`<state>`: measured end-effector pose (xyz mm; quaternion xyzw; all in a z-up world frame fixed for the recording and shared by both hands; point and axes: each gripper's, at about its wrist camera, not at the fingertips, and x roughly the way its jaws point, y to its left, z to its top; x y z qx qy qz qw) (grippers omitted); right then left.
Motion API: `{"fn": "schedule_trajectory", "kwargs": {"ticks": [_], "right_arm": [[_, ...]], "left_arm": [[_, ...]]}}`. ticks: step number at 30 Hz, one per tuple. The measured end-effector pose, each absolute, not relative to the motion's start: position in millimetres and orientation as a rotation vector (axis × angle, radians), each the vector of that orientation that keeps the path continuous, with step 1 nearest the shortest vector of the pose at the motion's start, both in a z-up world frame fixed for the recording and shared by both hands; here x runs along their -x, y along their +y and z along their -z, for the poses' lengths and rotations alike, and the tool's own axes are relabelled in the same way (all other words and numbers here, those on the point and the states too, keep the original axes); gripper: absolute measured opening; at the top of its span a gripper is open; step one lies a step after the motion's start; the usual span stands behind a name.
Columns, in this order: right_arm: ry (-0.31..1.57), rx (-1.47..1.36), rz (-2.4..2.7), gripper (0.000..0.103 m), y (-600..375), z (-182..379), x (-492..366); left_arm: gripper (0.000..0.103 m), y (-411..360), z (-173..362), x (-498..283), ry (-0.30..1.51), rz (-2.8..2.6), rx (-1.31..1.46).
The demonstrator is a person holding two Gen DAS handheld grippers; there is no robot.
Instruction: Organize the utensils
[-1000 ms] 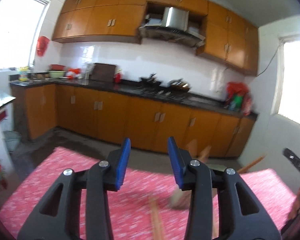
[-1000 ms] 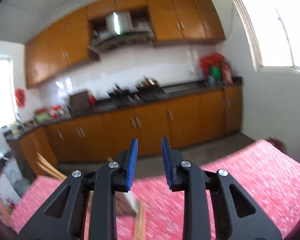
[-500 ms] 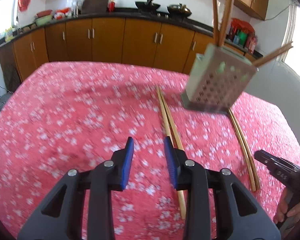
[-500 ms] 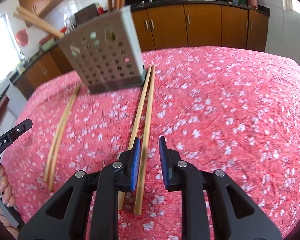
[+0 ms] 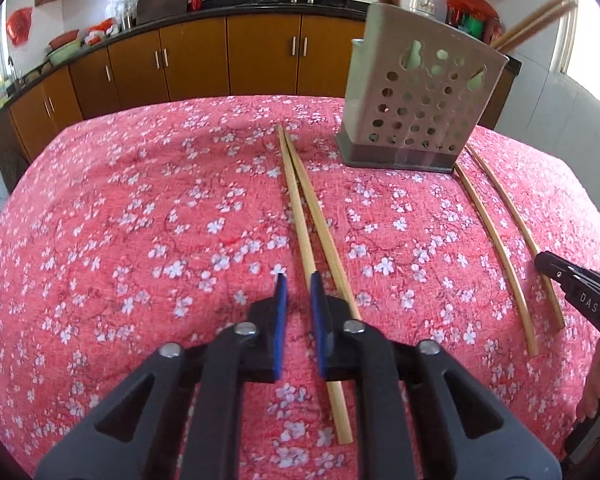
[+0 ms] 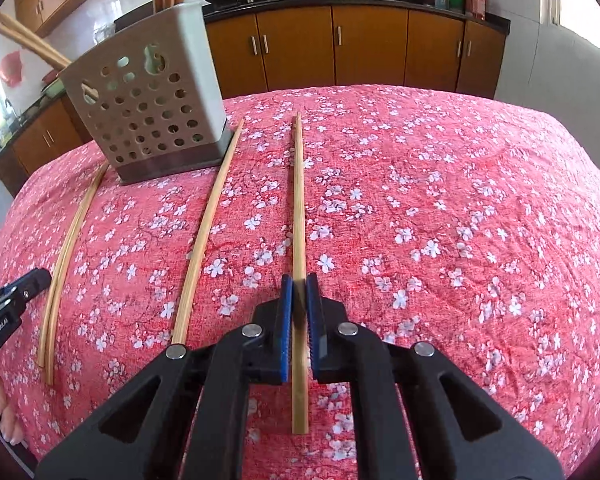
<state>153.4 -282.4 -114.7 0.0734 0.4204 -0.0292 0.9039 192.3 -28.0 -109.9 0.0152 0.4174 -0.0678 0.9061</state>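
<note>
my right gripper [image 6: 297, 292] pinched one chopstick [image 6: 298, 200], which ran straight ahead between its jaws. my left gripper [image 5: 296, 292] had jaws slightly apart on nothing, the chopstick pair [image 5: 304, 204] just right of them, the holder [image 5: 416, 108] ahead-right.

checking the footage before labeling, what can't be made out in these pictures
- Left wrist view: right gripper cut off by the frame edge; jaws unseen.
- Right wrist view: chopstick blurred between the pads, grip contact unclear.
- Both views: tops of chopsticks in the utensil holder cut off by the top edge.
- Inside the holder: hidden by its walls.
</note>
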Motion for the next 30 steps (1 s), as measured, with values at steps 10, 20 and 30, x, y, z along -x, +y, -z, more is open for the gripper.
{"fn": "schedule_trajectory", "kwargs": {"ticks": [10, 20, 30], "right_arm": [[0.874, -0.14, 0.046, 0.008, -278.6, 114.3, -158.4], [0.867, -0.117, 0.041, 0.008, -279.5, 116.1, -155.7], [0.86, -0.095, 0.135, 0.008, -303.8, 116.3, -178.1]], "left_arm": [[0.007, -1.7, 103.4, -191.4, 0.846, 0.196, 0.124], [0.01, -26.2, 113.5, -190.0, 0.887, 0.191, -0.03], [0.02, 52.5, 110.4, -231.6, 0.889, -0.037, -0.019]]}}
